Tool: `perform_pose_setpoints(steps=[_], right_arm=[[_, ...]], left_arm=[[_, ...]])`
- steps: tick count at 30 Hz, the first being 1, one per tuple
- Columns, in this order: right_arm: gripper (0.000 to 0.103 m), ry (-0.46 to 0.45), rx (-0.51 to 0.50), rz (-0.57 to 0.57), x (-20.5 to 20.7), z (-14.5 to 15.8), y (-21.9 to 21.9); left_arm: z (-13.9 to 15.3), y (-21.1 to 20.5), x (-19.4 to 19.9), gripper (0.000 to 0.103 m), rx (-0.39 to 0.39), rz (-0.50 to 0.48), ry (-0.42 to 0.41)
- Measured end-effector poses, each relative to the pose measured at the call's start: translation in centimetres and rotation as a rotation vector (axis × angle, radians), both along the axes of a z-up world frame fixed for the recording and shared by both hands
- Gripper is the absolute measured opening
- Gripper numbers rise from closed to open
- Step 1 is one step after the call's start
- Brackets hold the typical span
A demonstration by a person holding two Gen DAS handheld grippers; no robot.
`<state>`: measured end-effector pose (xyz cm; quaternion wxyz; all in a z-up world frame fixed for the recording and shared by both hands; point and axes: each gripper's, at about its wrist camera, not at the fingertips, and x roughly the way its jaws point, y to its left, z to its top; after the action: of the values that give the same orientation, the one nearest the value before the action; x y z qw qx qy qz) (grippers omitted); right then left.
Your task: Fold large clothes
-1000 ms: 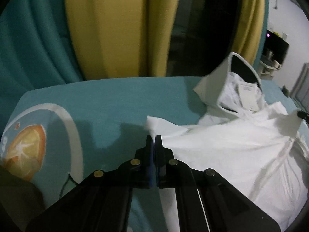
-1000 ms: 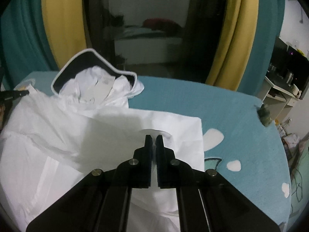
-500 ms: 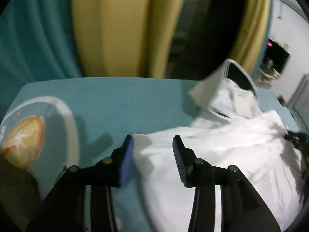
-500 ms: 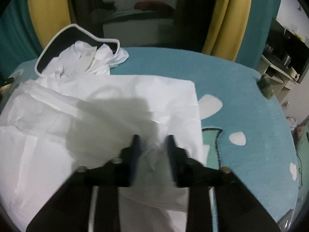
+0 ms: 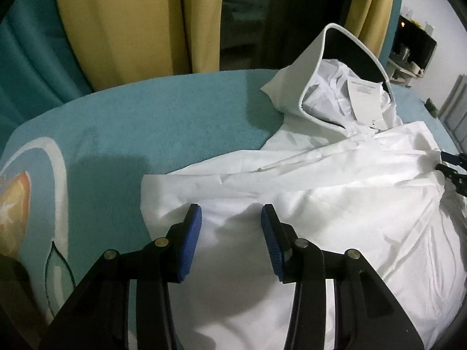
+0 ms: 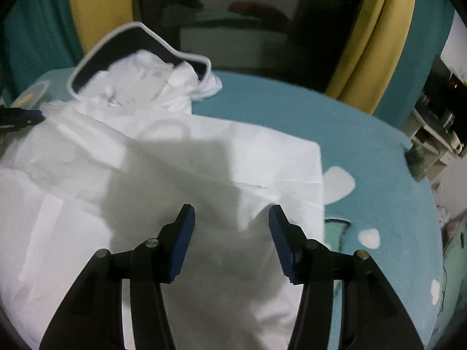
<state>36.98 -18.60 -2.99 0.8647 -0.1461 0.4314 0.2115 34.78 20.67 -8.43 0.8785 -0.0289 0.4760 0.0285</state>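
A large white hooded garment lies on a teal bed cover. Its hood, dark inside with a white rim, stands up at the far end. My left gripper is open and empty just above the garment's left folded edge. My right gripper is open and empty above the garment near its right folded edge. The hood also shows in the right wrist view. The right gripper's tips show at the right edge of the left wrist view. The left gripper's tips show at the left edge of the right wrist view.
The bed cover has an orange and white print at the left and white patches at the right. Yellow and teal curtains hang behind the bed. A shelf with small items stands at the far right.
Both grippers were shut on the garment's edges a second ago. Both have opened, let the fabric go, and it now lies flat on the bed.
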Motion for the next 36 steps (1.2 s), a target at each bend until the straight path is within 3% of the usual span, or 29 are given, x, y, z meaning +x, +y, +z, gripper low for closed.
perform_pose_setpoints(steps=[2, 7, 15, 19, 23, 24, 25, 26, 29, 33, 36], right_arm=[[0.055, 0.033, 0.058, -0.04, 1.3, -0.1, -0.6], [0.057, 0.024, 0.029, -0.091, 3.8, 1.4, -0.4], [0.058, -0.156, 0.008, 0.162, 6.7, 5.1, 8.2], [0.057, -0.231, 0.007, 0.233, 8.9, 5.3, 13.6], [0.057, -0.306, -0.009, 0.276, 9.6, 5.0, 17.4], [0.052, -0.313, -0.015, 0.286, 9.7, 4.7, 18.0], [0.022, -0.305, -0.009, 0.301, 9.8, 4.4, 18.3], [0.01, -0.273, -0.006, 0.326, 9.9, 3.8, 18.5], [0.009, -0.223, 0.025, 0.355, 9.1, 3.0, 17.1], [0.011, -0.132, -0.033, 0.423, 7.2, 0.6, 14.9], [0.014, -0.057, 0.032, 0.42, 7.0, 0.5, 13.7]], left_arm=[[0.2, -0.1, 0.5, 0.045, 0.012, -0.011, 0.009], [1.9, -0.1, 1.9, 0.045, 0.023, -0.042, 0.005], [5.2, -1.7, 4.7, 0.045, -0.023, -0.082, -0.111], [4.3, -2.2, 6.1, 0.045, -0.088, -0.083, -0.101], [3.0, -2.5, 7.1, 0.045, -0.105, -0.086, -0.073], [2.6, -2.4, 7.2, 0.045, -0.107, -0.078, -0.06], [2.3, -2.2, 7.3, 0.045, -0.108, -0.074, -0.051], [2.2, -2.1, 7.3, 0.045, -0.108, -0.07, -0.046], [3.0, -1.4, 6.4, 0.045, -0.103, -0.061, -0.067], [7.5, -1.6, 3.9, 0.045, -0.123, -0.14, -0.24], [9.3, -1.9, 4.5, 0.049, -0.138, -0.159, -0.281]])
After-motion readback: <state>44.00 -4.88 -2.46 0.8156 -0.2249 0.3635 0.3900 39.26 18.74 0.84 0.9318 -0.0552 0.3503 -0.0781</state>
